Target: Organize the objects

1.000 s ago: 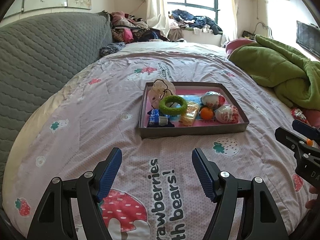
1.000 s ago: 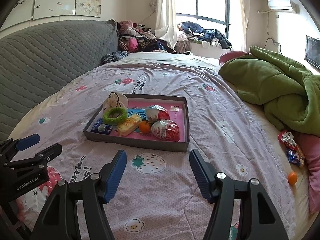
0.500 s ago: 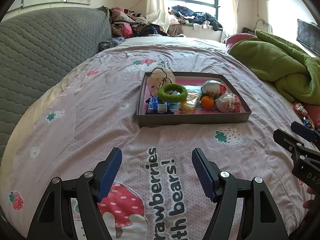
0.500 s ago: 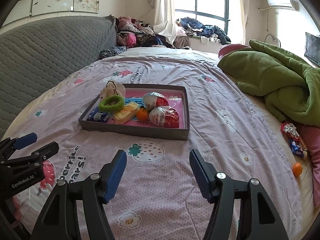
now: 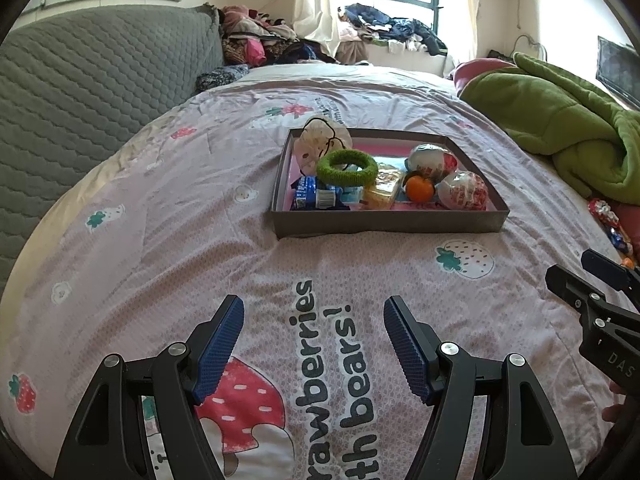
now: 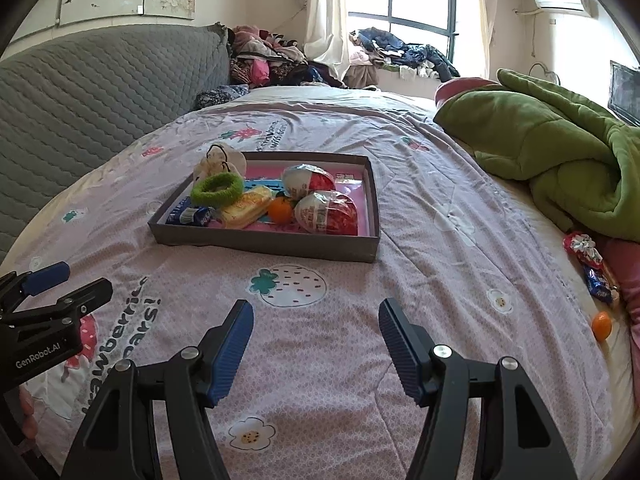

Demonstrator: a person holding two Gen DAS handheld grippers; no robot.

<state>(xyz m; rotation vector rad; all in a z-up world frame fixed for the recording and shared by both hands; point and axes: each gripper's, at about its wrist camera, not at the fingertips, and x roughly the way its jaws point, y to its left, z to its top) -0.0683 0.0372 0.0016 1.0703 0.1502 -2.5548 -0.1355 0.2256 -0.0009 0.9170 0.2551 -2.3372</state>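
Note:
A grey shallow box (image 5: 388, 224) (image 6: 264, 244) with a pink floor lies on the bed. It holds a green ring (image 5: 347, 167) (image 6: 217, 189), a white pouch (image 5: 324, 140), a blue wrapper (image 5: 312, 196), a yellow packet (image 6: 245, 207), an orange fruit (image 5: 419, 188) (image 6: 280, 210) and two foil eggs (image 6: 326, 213). My left gripper (image 5: 314, 338) is open and empty, well short of the box. My right gripper (image 6: 316, 340) is open and empty, also short of it. A loose orange fruit (image 6: 602, 325) and candy wrappers (image 6: 592, 266) lie at the bed's right edge.
A green blanket (image 6: 560, 152) is heaped at the right. A grey quilted headboard (image 5: 80, 92) stands at the left. Clothes (image 6: 280, 60) are piled at the far end by the window. The pink strawberry bedspread (image 6: 420, 184) covers the bed.
Both grippers have drawn back and dipped slightly, so the box sits a little farther and higher in view. Both stay open and empty.

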